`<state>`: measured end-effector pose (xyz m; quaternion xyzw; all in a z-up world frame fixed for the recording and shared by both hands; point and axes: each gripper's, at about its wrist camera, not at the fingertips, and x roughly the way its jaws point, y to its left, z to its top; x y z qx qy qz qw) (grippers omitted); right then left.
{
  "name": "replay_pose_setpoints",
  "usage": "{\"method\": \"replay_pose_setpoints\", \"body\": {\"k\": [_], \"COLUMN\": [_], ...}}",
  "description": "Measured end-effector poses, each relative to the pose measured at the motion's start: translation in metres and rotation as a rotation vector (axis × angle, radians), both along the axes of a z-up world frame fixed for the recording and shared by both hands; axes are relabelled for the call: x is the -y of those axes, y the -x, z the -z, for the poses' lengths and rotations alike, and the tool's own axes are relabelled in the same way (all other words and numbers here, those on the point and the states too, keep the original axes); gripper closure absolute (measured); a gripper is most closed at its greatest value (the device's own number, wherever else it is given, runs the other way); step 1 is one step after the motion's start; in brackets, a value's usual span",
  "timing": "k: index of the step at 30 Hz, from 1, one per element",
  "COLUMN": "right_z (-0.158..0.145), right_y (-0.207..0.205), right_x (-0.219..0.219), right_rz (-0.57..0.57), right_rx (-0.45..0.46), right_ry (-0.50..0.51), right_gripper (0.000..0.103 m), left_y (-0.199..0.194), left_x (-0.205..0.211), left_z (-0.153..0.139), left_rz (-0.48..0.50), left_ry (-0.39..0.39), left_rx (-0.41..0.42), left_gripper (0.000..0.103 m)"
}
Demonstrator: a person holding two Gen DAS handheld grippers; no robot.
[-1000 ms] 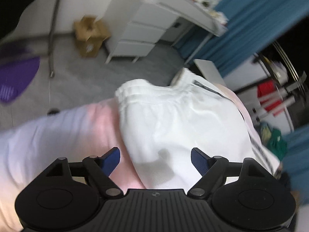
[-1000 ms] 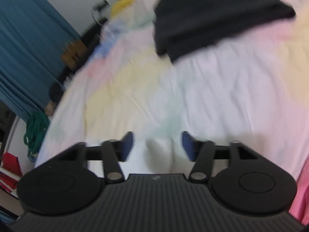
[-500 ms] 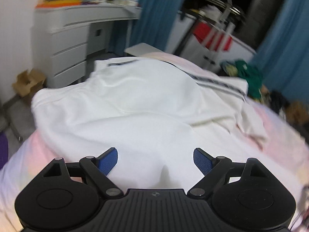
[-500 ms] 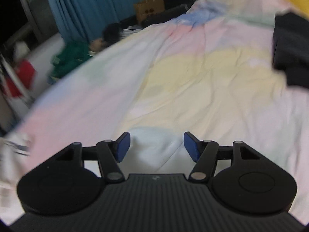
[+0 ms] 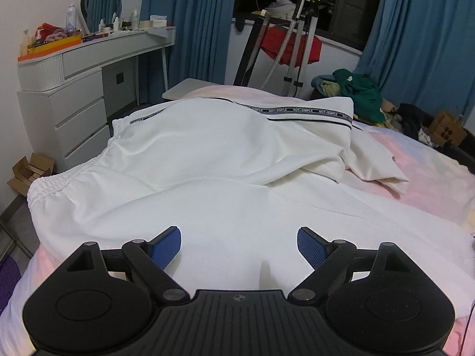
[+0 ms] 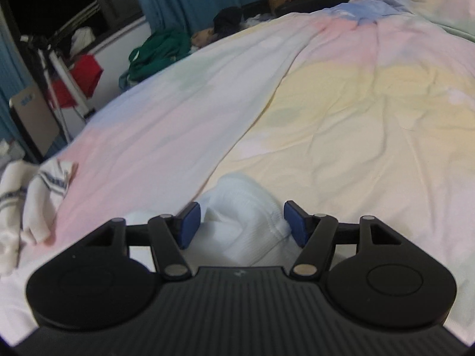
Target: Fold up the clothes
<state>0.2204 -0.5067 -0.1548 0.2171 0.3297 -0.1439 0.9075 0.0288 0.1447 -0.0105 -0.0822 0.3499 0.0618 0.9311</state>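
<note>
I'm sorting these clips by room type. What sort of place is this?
Most likely a bedroom: a bed under pastel bedding, a white dressing table holding bottles, and blue curtains beside a dark window.

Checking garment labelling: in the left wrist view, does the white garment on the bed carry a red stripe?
No, the white garment carries a grey lettered band edged with thin black lines, not red.

White striped trousers (image 5: 225, 160) lie rumpled, seemingly half-folded, across the bed (image 5: 421, 163)

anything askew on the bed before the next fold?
Yes. The white trousers lie rumpled, not flat: one leg is flopped over the other, its hem crumpled on the pastel sheet. The right claw is closing around a bunched ribbed cuff.
</note>
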Motion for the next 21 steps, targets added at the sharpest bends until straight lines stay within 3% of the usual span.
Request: {"method": "replay_pose_setpoints", "body": {"k": [1,3,7,12,17,21], "right_z": [0.0,0.002,-0.003,-0.018,-0.002,-0.01], "right_y": [0.0,0.001,0.006,0.015,0.012,0.017], "right_x": [0.0,0.002,0.006,0.009,0.008,0.002], "right_rz": [0.007,0.03,0.087,0.191,0.21,0.234], "right_rx": [-0.007,-0.014,-0.002,0.058,0.031,0.074], "right_ry": [0.006,0.01,0.027,0.077,0.098,0.121], "right_gripper": [0.052,0.073,0.087,0.089,0.088,0.073], "left_y": [0.0,0.001,0.001,0.001,0.0,0.001], "left_x": [-0.001,-0.002,-0.002,-0.001,-0.001,-0.001], "left_z": [0.0,-0.001,-0.001,0.0,0.002,0.001], "left_rz": [-0.003,-0.008,-0.01,-0.004,-0.002,-0.004], "left_ry": [-0.004,-0.007,-0.011,-0.025,-0.035,-0.036], "left_rx": [0.0,0.001,-0.001,0.002,-0.003,0.005], "left_gripper": [0.016,0.016,0.016,0.016,0.016,0.016]}}
